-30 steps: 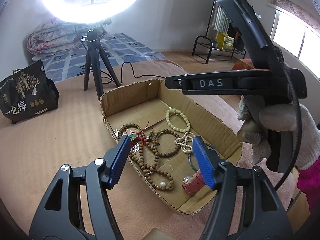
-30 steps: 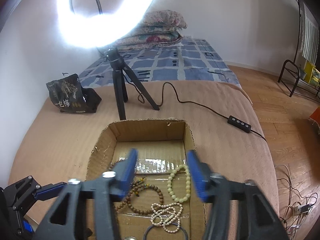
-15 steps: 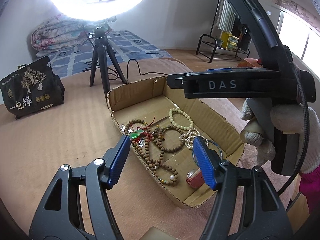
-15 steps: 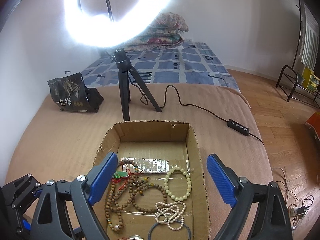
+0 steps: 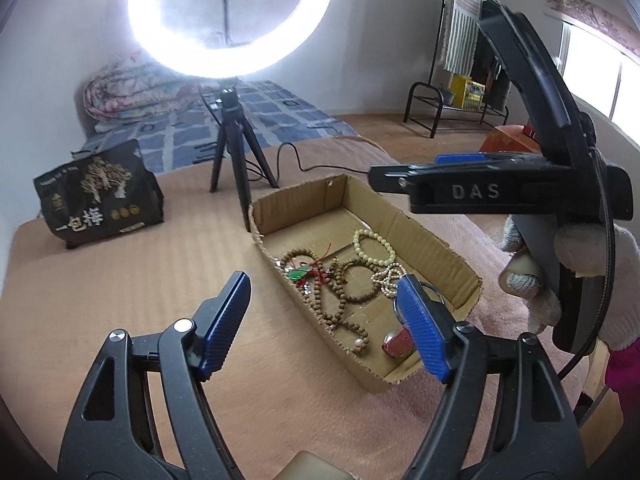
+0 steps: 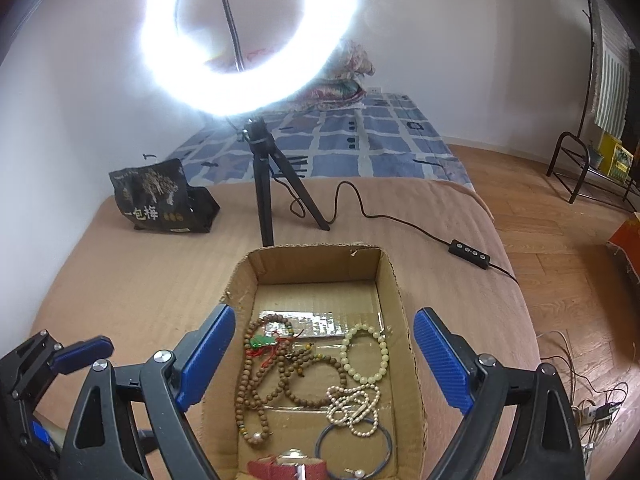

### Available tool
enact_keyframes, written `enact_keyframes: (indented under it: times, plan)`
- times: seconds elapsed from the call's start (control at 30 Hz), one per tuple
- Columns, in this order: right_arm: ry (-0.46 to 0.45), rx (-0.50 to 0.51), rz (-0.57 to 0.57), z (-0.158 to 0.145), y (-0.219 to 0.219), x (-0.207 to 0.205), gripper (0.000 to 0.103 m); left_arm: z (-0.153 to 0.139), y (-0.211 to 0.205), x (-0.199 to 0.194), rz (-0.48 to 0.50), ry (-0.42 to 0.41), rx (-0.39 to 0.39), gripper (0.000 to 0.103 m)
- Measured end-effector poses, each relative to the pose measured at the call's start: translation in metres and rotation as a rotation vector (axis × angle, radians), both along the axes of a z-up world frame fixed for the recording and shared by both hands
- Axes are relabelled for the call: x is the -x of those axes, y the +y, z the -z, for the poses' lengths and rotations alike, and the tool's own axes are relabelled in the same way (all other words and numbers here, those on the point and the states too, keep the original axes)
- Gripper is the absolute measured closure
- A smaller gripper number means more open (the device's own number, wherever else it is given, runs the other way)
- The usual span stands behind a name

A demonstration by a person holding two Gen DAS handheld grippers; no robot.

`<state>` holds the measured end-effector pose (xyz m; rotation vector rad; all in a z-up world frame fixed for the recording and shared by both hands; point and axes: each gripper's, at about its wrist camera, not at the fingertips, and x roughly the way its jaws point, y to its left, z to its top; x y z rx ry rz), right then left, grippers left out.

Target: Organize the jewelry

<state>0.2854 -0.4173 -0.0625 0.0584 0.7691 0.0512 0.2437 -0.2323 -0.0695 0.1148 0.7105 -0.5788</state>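
An open cardboard box (image 6: 316,264) (image 5: 420,232) lies on the tan bed cover. It holds brown wooden bead strings (image 6: 256,380) (image 5: 336,300), a pale green bead bracelet (image 6: 364,354) (image 5: 374,246), a pearl string (image 6: 354,404), a green pendant on red cord (image 6: 262,340), a thin blue bangle (image 6: 352,444) and a red watch strap (image 5: 398,344). My right gripper (image 6: 325,320) hovers open above the box, holding nothing. My left gripper (image 5: 322,292) hangs over the box's left wall, its jaws opening and empty. A gloved hand (image 5: 592,256) holds the right gripper.
A lit ring light on a black tripod (image 6: 264,184) stands just behind the box. Its cable and inline controller (image 6: 470,254) trail to the right. A black printed bag (image 6: 160,200) sits at the back left. Folded bedding, a blue checked mat and a metal rack (image 5: 452,112) are farther off.
Both grippers have risen and drawn back from the box, so more of it shows. The right jaws spread much wider, and the left jaws widened too. The jewelry stayed in place.
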Motion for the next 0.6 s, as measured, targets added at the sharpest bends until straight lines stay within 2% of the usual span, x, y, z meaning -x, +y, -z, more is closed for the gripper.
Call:
enact_keyframes:
  times: [0.47,0.53,0.6]
  plan:
    - [-0.086,0.048,0.004,-0.052,0.018,0.080,0.010,-0.058,0.039,0.063,-0.054,-0.112,0.023,0.024]
    - [-0.100,0.034,0.015,-0.057,0.018,0.093,0.009,-0.066,0.045,0.074,-0.061,-0.141,0.020,0.018]
    - [-0.123,0.021,0.031,-0.062,0.016,0.112,0.000,-0.073,0.051,0.084,-0.071,-0.172,0.021,0.007]
